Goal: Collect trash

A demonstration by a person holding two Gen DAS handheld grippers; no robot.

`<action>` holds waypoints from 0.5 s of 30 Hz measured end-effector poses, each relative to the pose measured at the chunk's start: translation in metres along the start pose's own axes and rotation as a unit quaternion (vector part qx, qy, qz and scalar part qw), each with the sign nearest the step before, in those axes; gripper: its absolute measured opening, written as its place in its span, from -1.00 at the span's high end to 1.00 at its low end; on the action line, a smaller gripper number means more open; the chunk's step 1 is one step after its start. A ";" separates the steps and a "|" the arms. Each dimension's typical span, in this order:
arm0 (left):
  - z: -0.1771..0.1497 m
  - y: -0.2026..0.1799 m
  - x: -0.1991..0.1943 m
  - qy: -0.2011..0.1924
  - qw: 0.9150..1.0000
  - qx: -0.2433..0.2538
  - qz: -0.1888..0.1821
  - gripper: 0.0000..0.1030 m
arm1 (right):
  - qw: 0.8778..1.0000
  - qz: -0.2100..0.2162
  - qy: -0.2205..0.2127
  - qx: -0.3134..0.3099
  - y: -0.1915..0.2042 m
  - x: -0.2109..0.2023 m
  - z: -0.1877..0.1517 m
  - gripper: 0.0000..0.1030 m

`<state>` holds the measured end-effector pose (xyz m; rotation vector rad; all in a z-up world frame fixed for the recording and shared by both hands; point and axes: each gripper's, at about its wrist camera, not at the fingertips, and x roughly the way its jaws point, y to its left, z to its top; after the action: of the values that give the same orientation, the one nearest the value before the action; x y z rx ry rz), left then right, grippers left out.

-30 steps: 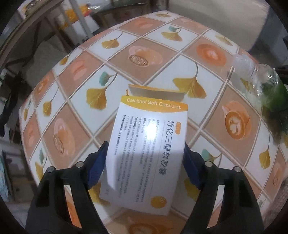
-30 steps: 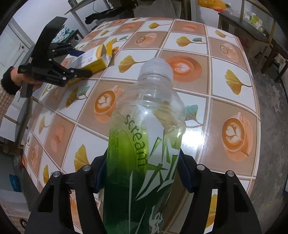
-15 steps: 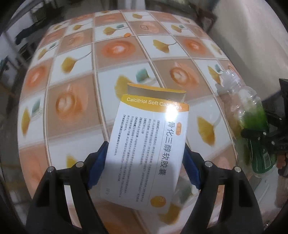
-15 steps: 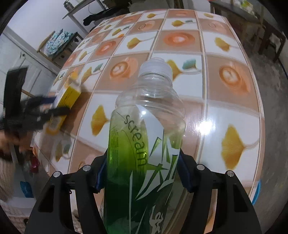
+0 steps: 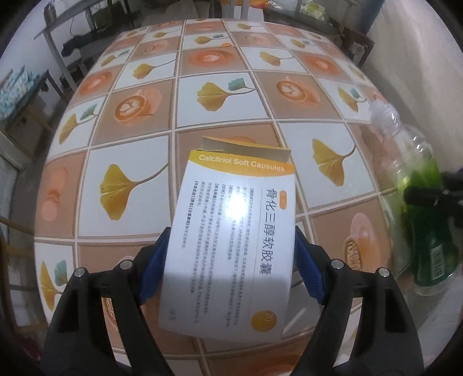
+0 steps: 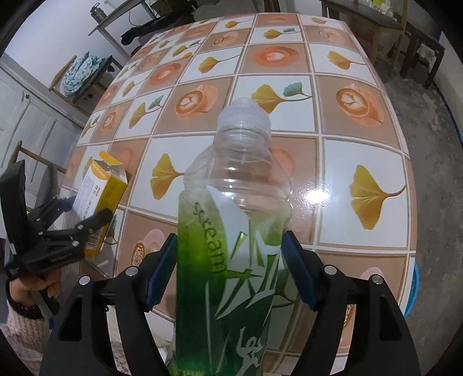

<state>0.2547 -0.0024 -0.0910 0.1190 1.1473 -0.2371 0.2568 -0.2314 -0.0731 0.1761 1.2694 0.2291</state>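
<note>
Above the patterned tabletop, the left claw gripped a medicine box; the right claw, jaws opening, straddled a green bottle.

I'm looking down on a table covered in a glossy tiled cloth, ginkgo leaves and coffee cups in alternating squares. Back left I can see a metal shelf with dark clothing draped on it, and a chair piled with blue patterned fabric. Far right there's a dark wooden bench on the bare floor.
</note>
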 end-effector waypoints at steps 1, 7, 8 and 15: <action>0.000 -0.003 0.002 -0.001 1.000 0.005 0.007 -0.46 | 1.000 -0.003 -0.002 0.000 0.001 -0.001 0.000 -0.38; -0.001 -0.003 0.002 -0.003 1.000 0.005 0.011 -0.47 | 1.000 -0.012 -0.011 -0.002 0.003 -0.005 -0.007 -0.38; 0.000 -0.004 0.002 -0.003 1.000 0.006 0.013 -0.47 | 1.000 -0.013 -0.011 -0.002 0.003 -0.005 -0.009 -0.38; -0.001 -0.005 0.002 -0.004 1.000 0.004 0.015 -0.47 | 1.000 -0.014 -0.013 -0.001 0.001 -0.004 -0.011 -0.22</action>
<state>0.2536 -0.0070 -0.0936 0.1421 1.1356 -0.2146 0.2456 -0.2311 -0.0725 0.1592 1.2457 0.2036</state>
